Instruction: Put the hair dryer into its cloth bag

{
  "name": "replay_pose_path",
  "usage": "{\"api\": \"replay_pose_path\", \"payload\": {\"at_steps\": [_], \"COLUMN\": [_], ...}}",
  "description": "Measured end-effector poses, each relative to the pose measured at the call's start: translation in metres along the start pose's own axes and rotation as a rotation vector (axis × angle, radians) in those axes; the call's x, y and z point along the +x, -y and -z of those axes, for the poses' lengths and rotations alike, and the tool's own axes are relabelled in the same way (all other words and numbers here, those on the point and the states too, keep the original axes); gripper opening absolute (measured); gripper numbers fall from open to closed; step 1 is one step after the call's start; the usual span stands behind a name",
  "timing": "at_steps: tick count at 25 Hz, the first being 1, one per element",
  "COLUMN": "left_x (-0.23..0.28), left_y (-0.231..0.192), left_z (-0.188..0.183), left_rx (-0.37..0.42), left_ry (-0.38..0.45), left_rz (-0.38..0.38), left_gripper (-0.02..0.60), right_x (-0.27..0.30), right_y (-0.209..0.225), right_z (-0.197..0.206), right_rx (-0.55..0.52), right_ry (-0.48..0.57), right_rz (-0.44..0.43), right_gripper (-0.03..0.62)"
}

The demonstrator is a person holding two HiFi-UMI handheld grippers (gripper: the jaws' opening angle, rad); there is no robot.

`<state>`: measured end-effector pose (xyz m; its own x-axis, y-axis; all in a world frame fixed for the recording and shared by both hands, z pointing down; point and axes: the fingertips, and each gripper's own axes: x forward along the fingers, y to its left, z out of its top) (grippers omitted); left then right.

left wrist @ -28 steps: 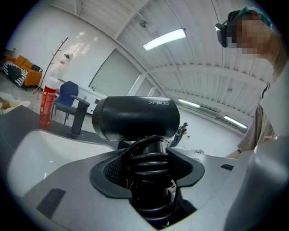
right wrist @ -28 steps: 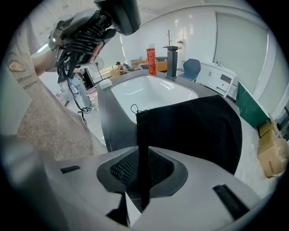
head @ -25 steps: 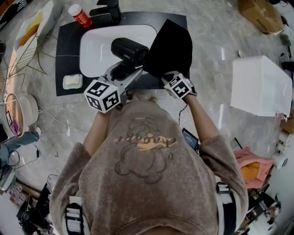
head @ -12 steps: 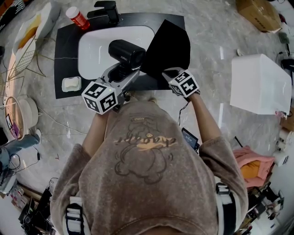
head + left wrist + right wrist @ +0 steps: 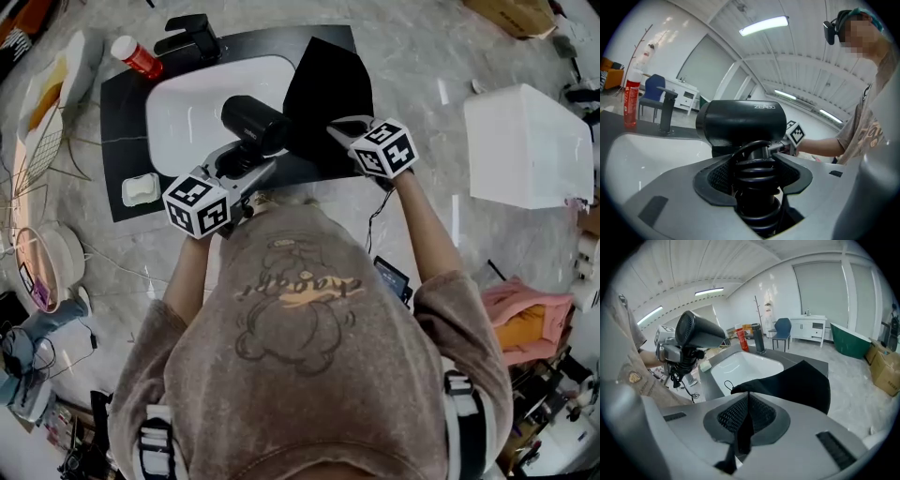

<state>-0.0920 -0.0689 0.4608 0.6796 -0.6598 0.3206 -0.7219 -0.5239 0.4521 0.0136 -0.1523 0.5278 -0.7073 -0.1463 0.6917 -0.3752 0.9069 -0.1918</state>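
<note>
We hold the left gripper [image 5: 754, 161] with its fingers spread wide around the handle of the black hair dryer [image 5: 253, 120]. The pads press on the handle, which has the black cord [image 5: 754, 180] coiled around it. The dryer's barrel sits above the fingers and hangs over the white basin [image 5: 183, 117], with its open end toward 4 o'clock in the head view.

Our right gripper [image 5: 339, 129] is at 3 o'clock of the dryer. Its fingers have just been closing and now pinch a fold at the edge of the black cloth bag [image 5: 323, 89], with the fabric trapped between the 2 pads. From there the bag spreads toward 12 o'clock, over the right part of the dark counter [image 5: 122, 103] and the basin's right rim. A thin drawstring loop [image 5: 726, 384] shows at the edge of the bag's cloth in the right gripper view.

The dryer is outside the bag. In the right gripper view it is raised clear of the cloth, at 10 o'clock of the bag.

Around the basin in the head view:
- a black faucet [image 5: 187, 36] at 12 o'clock
- a red bottle [image 5: 136, 56] with a white cap at 10 o'clock
- a white soap dish [image 5: 141, 189] at 7 o'clock

A white box [image 5: 525, 145] sits on the marble floor well apart at 3 o'clock.
</note>
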Motion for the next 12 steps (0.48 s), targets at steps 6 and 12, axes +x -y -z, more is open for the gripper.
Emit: {"api": "replay_pose_path", "payload": {"at_steps": [6,12], "left_x": [0.011,0.027], "left_y": [0.011,0.021], "left_z": [0.025,0.049], "left_rx": [0.024,0.045], "left_ry": [-0.108,-0.198], "left_rz": [0.076,0.131], "left_gripper": [0.258,0.258], "right_x": [-0.011,-0.014], "right_y": [0.009,0.028], "right_z": [-0.013,-0.026], "right_rx": [0.055,0.073], "right_ry": [0.053,0.066], "right_rz": [-0.004,0.027], "right_gripper": [0.011,0.011]}}
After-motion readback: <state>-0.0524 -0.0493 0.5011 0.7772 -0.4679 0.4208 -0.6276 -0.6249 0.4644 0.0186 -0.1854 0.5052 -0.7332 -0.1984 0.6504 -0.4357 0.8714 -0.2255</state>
